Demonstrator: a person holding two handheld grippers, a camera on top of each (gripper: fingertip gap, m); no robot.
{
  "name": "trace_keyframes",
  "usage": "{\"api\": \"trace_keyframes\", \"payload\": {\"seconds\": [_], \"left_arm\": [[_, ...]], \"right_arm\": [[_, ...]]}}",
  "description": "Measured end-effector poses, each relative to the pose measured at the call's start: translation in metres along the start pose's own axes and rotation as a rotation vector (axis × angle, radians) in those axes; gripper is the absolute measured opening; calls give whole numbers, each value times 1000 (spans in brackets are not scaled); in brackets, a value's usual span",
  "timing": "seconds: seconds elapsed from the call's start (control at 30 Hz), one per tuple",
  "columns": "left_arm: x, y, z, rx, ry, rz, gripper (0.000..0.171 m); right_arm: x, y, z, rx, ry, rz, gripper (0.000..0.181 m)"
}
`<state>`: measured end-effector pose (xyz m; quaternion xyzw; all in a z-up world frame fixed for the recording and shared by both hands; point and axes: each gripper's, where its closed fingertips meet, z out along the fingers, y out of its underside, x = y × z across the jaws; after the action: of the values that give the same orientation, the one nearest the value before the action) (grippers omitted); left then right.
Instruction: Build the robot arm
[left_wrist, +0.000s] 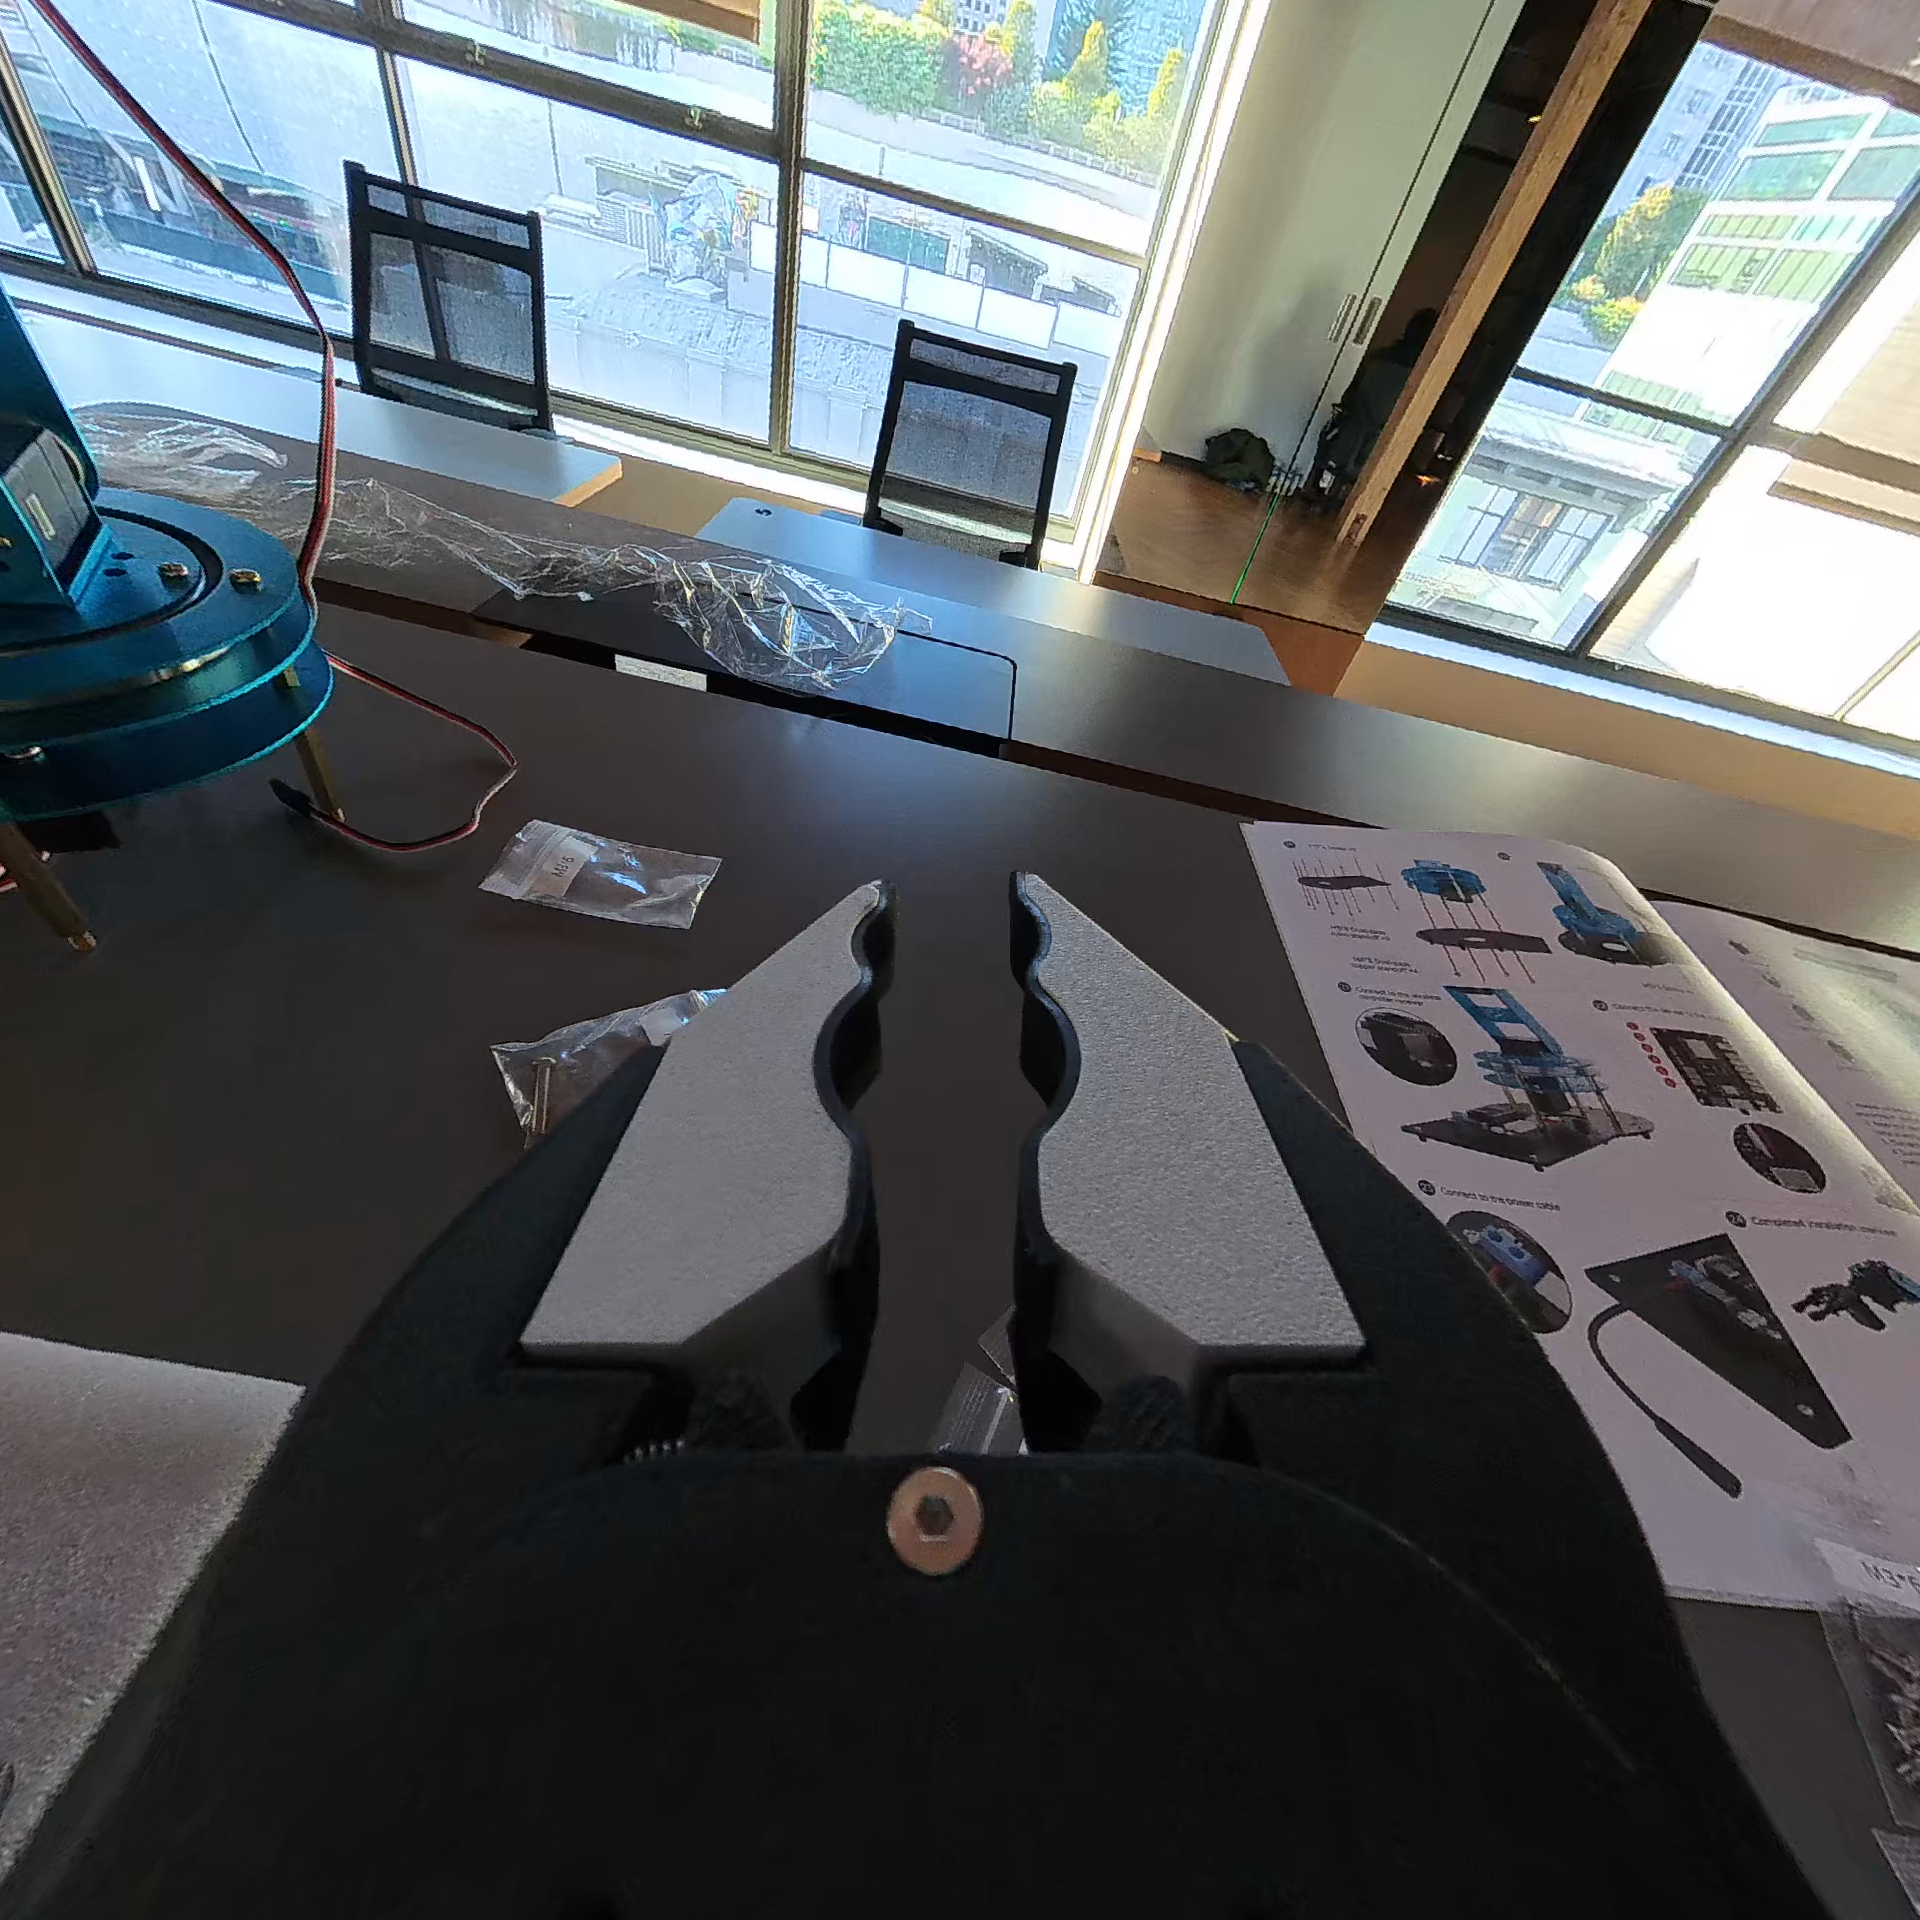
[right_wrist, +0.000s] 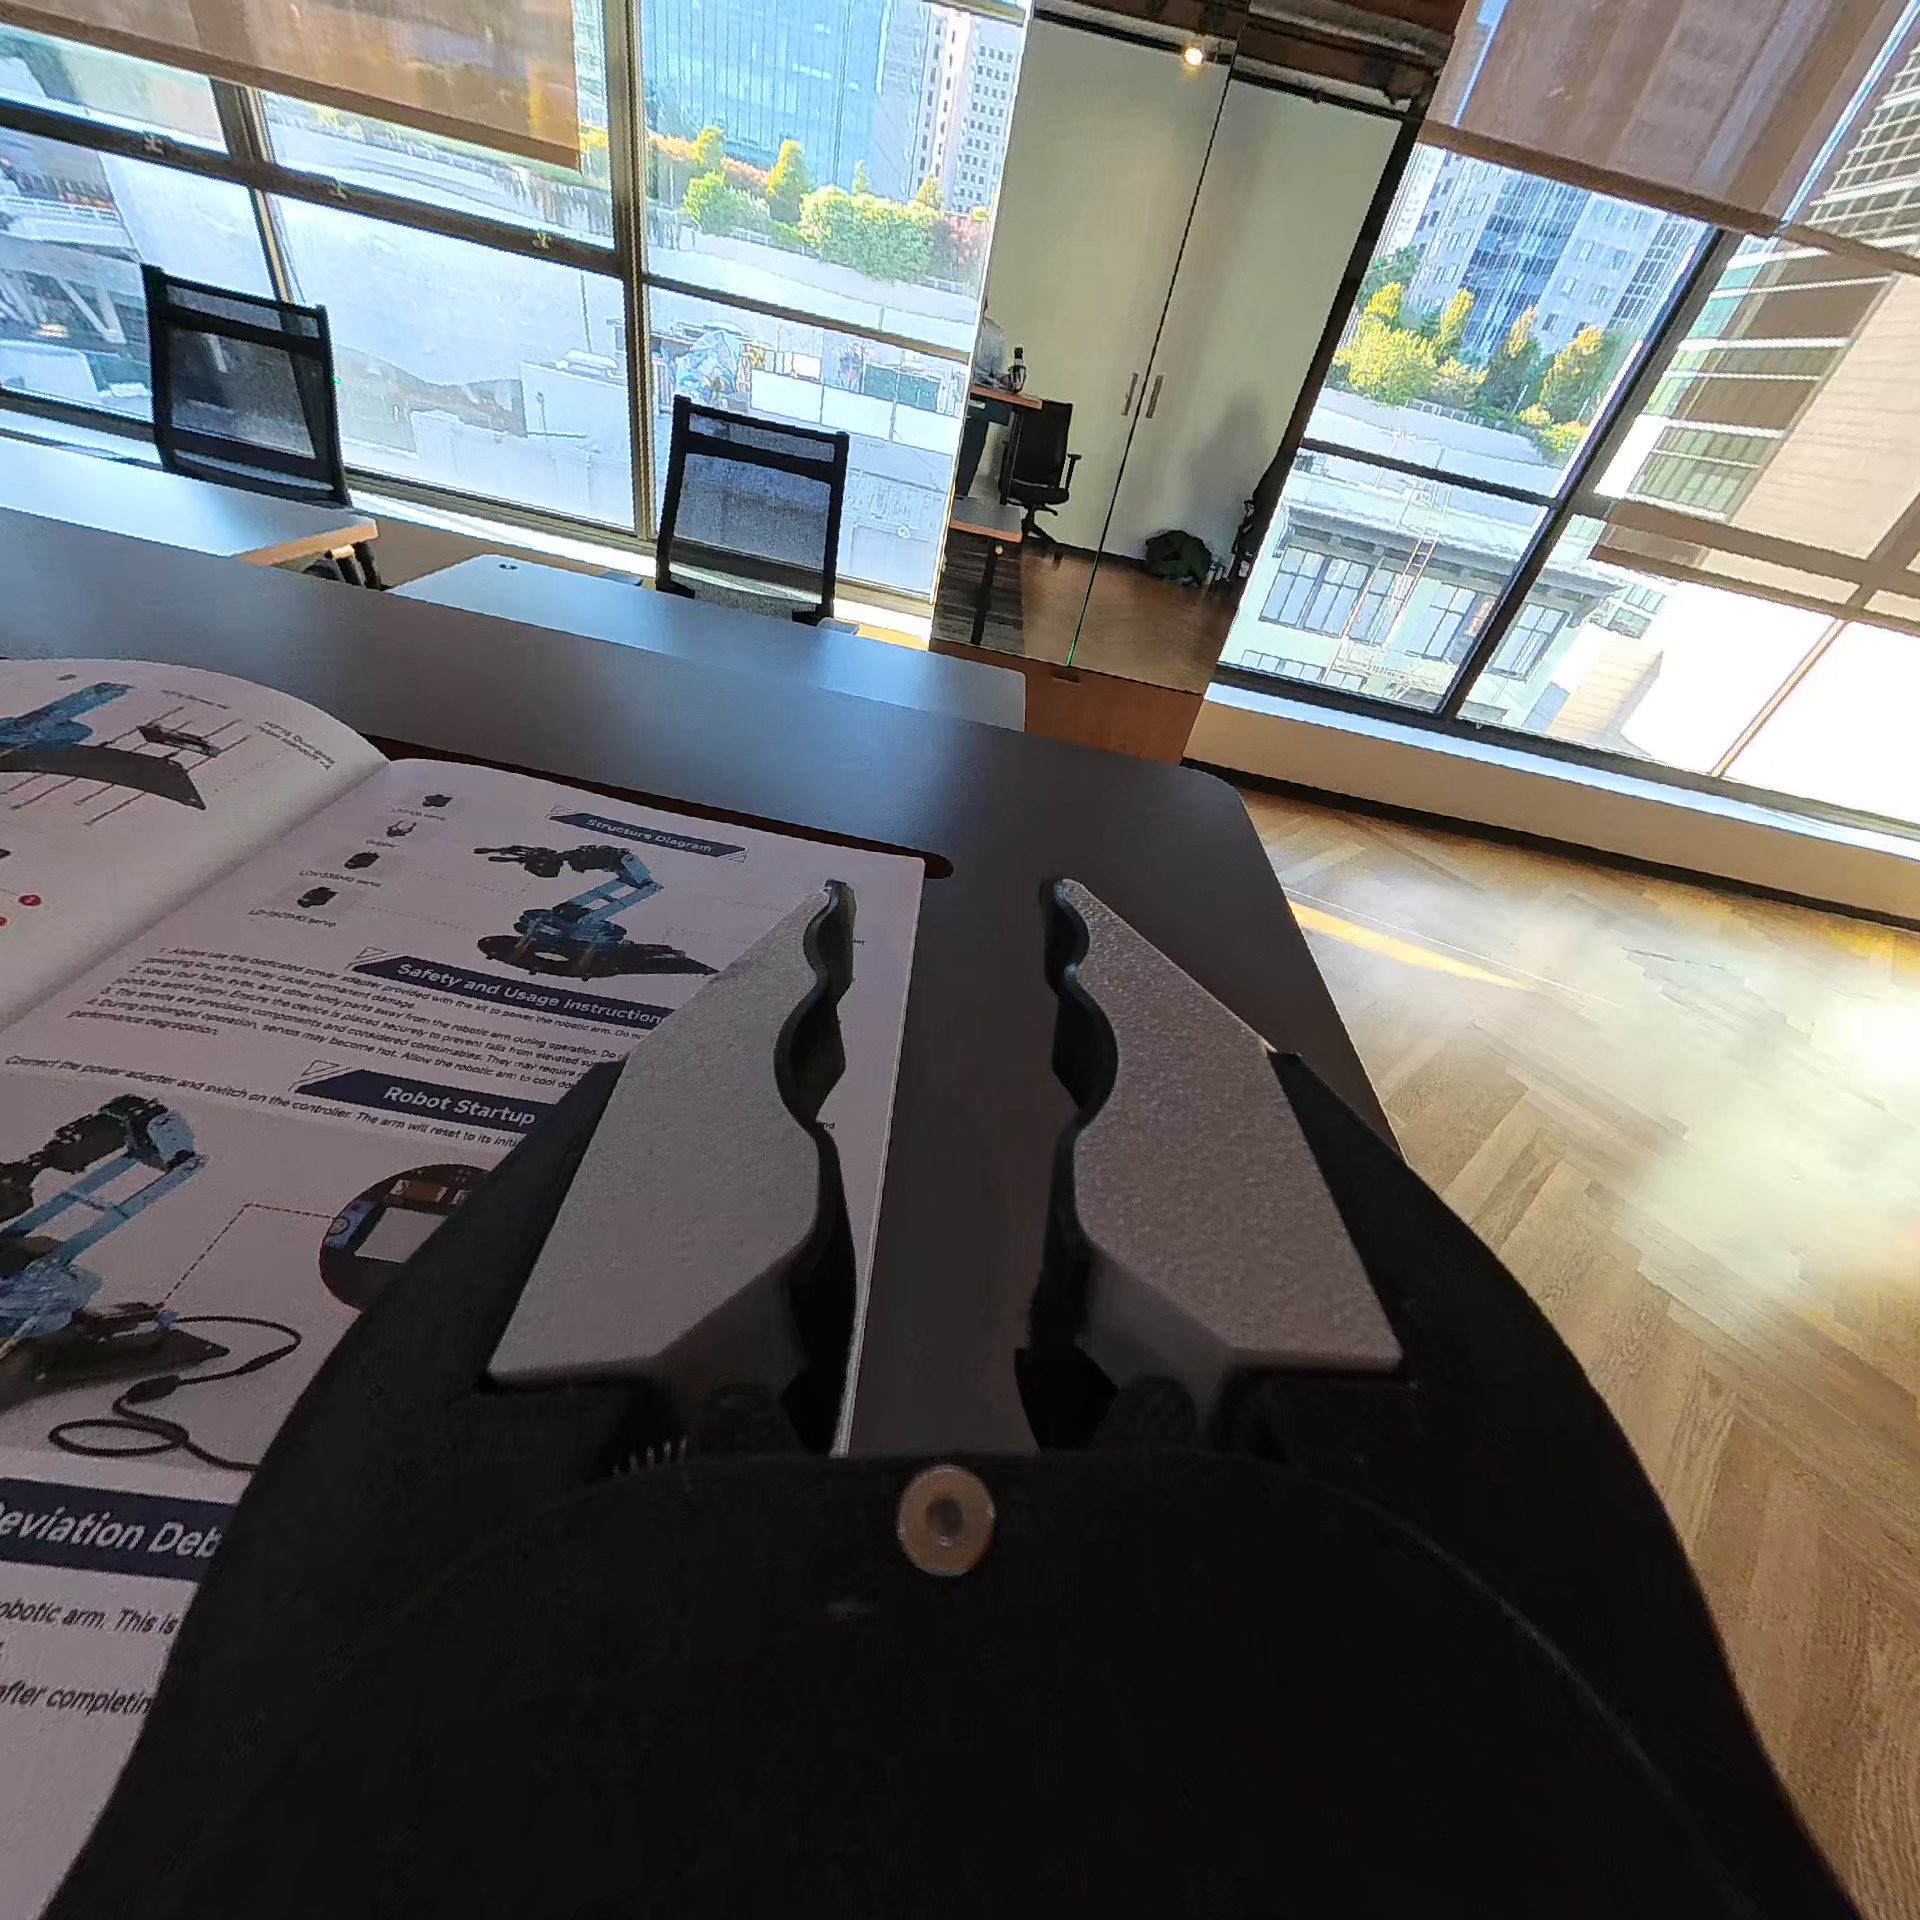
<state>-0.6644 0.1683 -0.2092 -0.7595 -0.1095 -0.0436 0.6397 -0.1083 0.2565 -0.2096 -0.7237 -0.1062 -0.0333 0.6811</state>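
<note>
In the left wrist view my left gripper (left_wrist: 951, 894) hung over the dark counter (left_wrist: 312, 1122) with its fingers apart and empty. A small clear bag holding a screw (left_wrist: 582, 1065) lay just left of them, its long axis running toward the tips; the open booklet (left_wrist: 1558, 1143) lay off to their right.

In the right wrist view my right gripper (right_wrist: 945, 899) also had its fingers apart and empty, straddling the booklet's right edge (right_wrist: 894, 1039).
</note>
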Motion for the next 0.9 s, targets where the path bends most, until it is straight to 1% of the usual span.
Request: {"api": "trace_keyframes", "payload": {"seconds": [0.53, 0.77, 0.9], "left_arm": [[2, 1, 0, -4, 8, 2, 18], [3, -2, -1, -2, 14, 5, 18], [7, -8, -4, 6, 22, 20, 17]], "right_arm": [[1, 1, -1, 3, -2, 4, 34], [2, 1, -1, 5, -3, 8, 33], [3, 0, 0, 10, -1, 12, 33]]}}
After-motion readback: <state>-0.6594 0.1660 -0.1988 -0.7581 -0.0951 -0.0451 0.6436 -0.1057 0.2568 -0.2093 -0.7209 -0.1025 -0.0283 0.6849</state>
